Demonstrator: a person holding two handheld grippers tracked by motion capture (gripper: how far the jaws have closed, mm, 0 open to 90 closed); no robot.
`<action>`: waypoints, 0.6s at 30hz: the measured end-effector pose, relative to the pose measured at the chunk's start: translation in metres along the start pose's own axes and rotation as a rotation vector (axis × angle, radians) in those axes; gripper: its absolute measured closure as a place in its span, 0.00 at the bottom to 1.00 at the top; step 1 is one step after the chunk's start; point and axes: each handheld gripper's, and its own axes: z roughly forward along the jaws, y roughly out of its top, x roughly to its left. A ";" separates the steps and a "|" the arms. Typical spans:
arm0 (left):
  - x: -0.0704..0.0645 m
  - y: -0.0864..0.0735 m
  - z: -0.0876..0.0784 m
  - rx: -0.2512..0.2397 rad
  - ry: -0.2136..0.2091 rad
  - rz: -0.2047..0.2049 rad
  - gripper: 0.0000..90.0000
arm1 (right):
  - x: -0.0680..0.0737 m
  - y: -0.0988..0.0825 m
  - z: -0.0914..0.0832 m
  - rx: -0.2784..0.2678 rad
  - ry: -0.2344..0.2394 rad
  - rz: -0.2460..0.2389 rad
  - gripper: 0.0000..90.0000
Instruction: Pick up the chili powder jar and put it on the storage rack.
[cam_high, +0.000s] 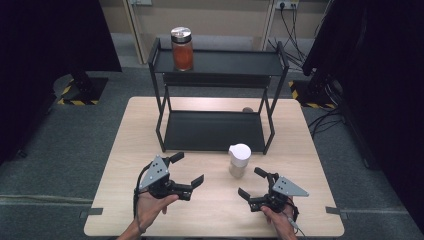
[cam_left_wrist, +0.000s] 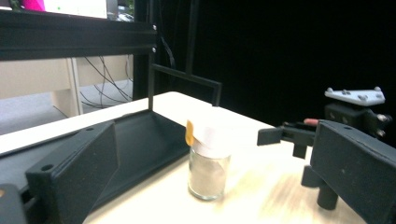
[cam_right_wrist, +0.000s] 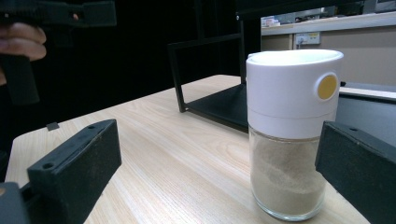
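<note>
Light wood table (cam_high: 150, 210) on grey carpet, dark curtains either side. Nearest, at about 7 o'clock, the left gripper (cam_high: 189, 170) sits wide open, holding nothing; at 5 o'clock the right gripper (cam_high: 252, 183) is spread wide too, empty. Just past them the white-capped jar (cam_high: 239, 160) stands upright on the table, close to the right gripper's jaws. Further back, toward 12, is a black rack (cam_high: 215, 131) with an orange jar (cam_high: 182, 49) on top.

A lab recording bay; black curtains (cam_high: 45, 35), hazard-striped stand bases (cam_high: 75, 95), loose cables (cam_high: 295, 35) on grey carpet (cam_high: 60, 150).
</note>
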 end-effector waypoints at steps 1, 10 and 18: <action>0.000 -0.003 0.000 0.000 -0.007 -0.002 0.01 | 0.000 0.000 0.000 0.000 0.000 -0.001 0.01; 0.004 -0.032 -0.006 -0.022 -0.024 -0.027 0.01 | 0.000 0.000 0.000 0.003 -0.001 0.000 0.01; 0.009 -0.047 -0.016 -0.052 0.002 -0.033 0.01 | 0.000 0.000 0.000 0.002 -0.001 -0.003 0.01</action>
